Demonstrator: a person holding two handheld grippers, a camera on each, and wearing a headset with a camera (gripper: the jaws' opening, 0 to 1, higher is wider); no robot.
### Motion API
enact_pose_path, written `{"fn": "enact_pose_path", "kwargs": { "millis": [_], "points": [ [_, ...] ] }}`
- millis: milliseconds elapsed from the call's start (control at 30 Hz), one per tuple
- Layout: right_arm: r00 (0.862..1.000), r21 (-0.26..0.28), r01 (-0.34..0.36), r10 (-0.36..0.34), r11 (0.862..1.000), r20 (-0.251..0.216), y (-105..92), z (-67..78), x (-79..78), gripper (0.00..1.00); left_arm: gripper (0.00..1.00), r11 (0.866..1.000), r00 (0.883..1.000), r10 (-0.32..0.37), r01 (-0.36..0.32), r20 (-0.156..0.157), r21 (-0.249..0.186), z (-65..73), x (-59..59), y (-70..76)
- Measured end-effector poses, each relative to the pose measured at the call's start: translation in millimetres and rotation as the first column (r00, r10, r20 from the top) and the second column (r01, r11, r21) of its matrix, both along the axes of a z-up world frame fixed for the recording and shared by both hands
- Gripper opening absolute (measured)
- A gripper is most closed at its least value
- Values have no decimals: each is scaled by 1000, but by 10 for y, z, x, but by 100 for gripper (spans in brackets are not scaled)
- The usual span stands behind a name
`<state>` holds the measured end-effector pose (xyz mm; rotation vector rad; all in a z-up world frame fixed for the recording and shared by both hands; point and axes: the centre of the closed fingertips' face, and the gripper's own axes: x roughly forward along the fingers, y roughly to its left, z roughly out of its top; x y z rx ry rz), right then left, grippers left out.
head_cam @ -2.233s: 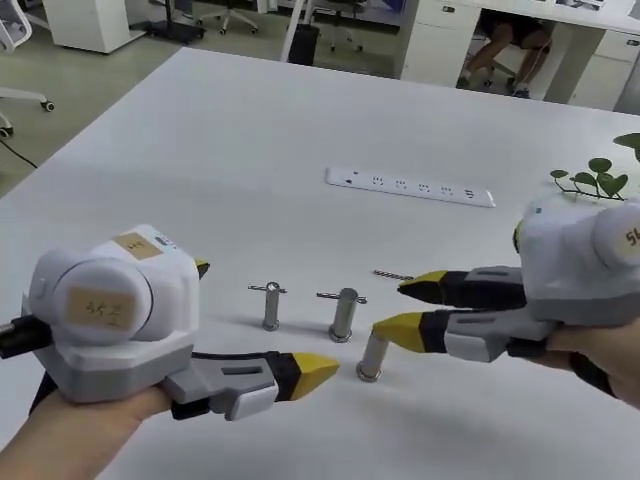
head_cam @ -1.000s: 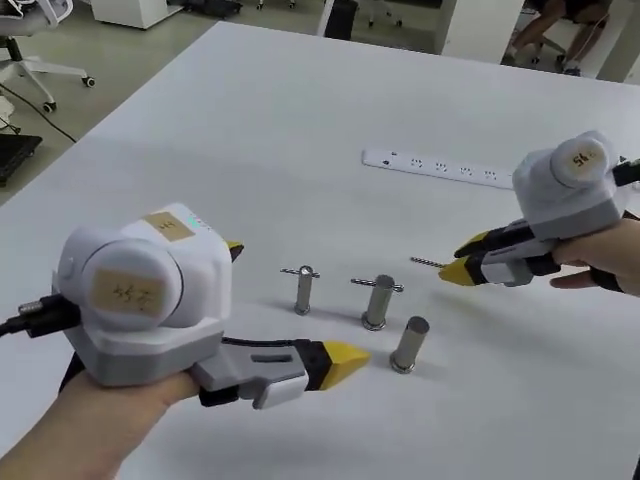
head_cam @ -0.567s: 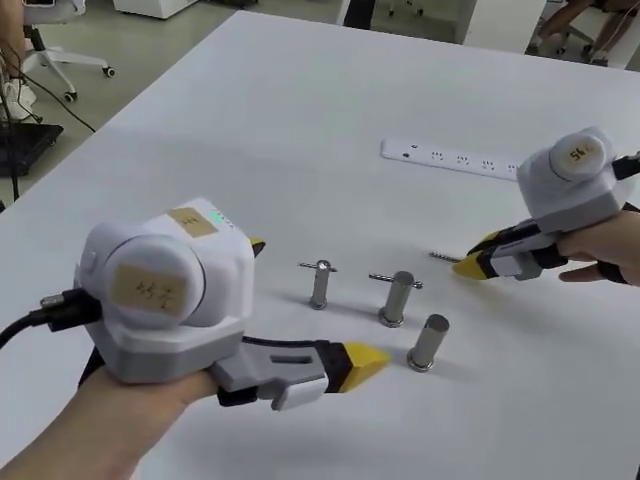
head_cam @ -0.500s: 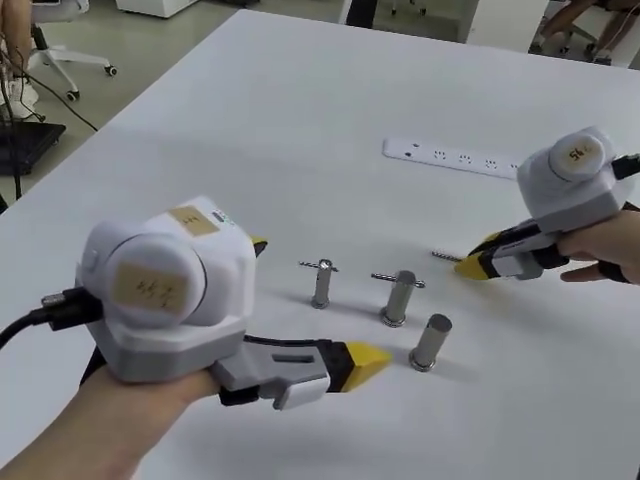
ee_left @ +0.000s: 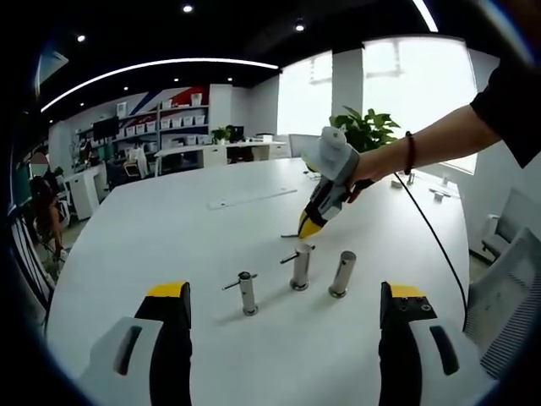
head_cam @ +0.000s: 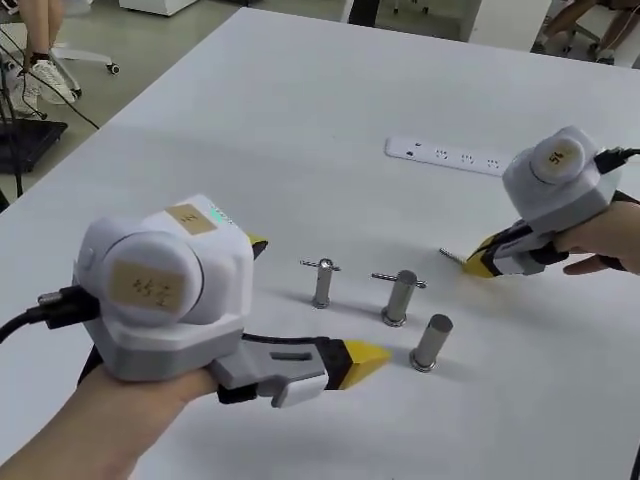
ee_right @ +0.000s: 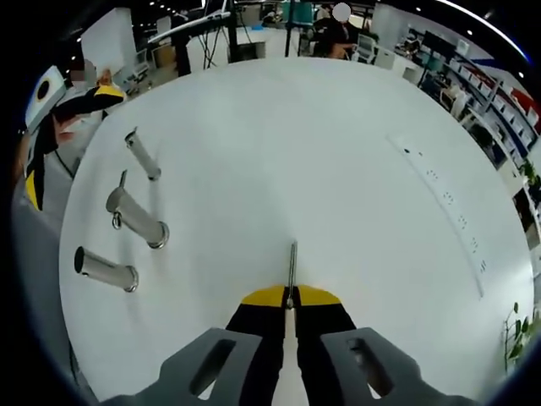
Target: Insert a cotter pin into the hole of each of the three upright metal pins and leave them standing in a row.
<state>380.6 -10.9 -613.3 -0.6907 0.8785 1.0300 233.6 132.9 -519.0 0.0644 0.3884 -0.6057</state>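
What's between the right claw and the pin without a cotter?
Just bare tabletop, by the head view; the right claw grips the cotter pin, apart from the empty pin.

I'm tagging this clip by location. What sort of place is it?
Probably an open-plan office or lab workspace: a large white table carrying a long white power strip, wall shelves of white boxes at the far end of the room, and a leafy green potted plant.
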Motion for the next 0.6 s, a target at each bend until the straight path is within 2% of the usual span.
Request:
{"fn": "enact_pose_path", "kwargs": {
  "millis": [100,300,367,433,600],
  "points": [
    [999,-16,-42,42,999,19,14,2,-21,0,91,1000,1000,-8,8,-3,5,-8,-14,-11],
    [998,-11,-52,53,999,31,32,28,-46,0,90,1000,1000,-7,7,-9,0,-20,-19,-8],
    [999,3,-43,43,999,20,39,49,-63,0,89,1000,1000,-12,12,-14,-19,-19,-24,-31],
    [999,15,-41,41,999,21,30,66,-30,0,89,1000,1000,-19,19,-12,-14,-23,-30,-46],
    [998,38,-41,40,998,38,11,143,-80,0,85,999,999,-32,32,-14,-13,-19,-45,-73]
  ]
}}
